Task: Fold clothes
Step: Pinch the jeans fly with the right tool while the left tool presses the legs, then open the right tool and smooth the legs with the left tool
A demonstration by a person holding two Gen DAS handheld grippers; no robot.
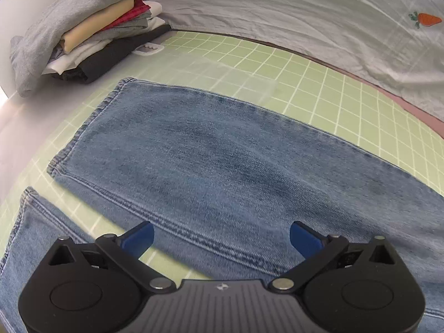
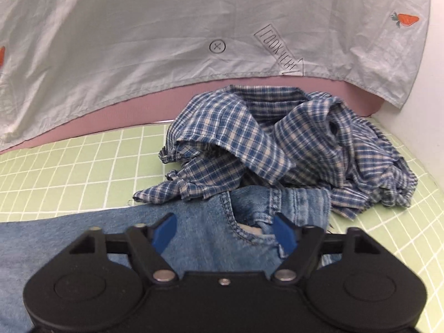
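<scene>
Blue jeans [image 1: 211, 155] lie flat on the green grid mat [image 1: 319, 88], one leg stretching to the upper left and a second leg [image 1: 33, 238] at the lower left. My left gripper [image 1: 222, 238] hovers open over the inner seam of the leg, its blue pads wide apart with nothing between them. In the right wrist view the jeans' waistband and front pocket [image 2: 244, 222] show. My right gripper [image 2: 226, 231] stands open above the pocket area, and its pads do not press the denim.
A stack of folded clothes [image 1: 91, 30] sits at the mat's far left corner. A crumpled blue plaid shirt [image 2: 277, 144] lies just beyond the jeans' waist. A pale grey sheet with carrot prints [image 2: 166, 27] hangs behind the mat over a pink surface [image 2: 125, 113].
</scene>
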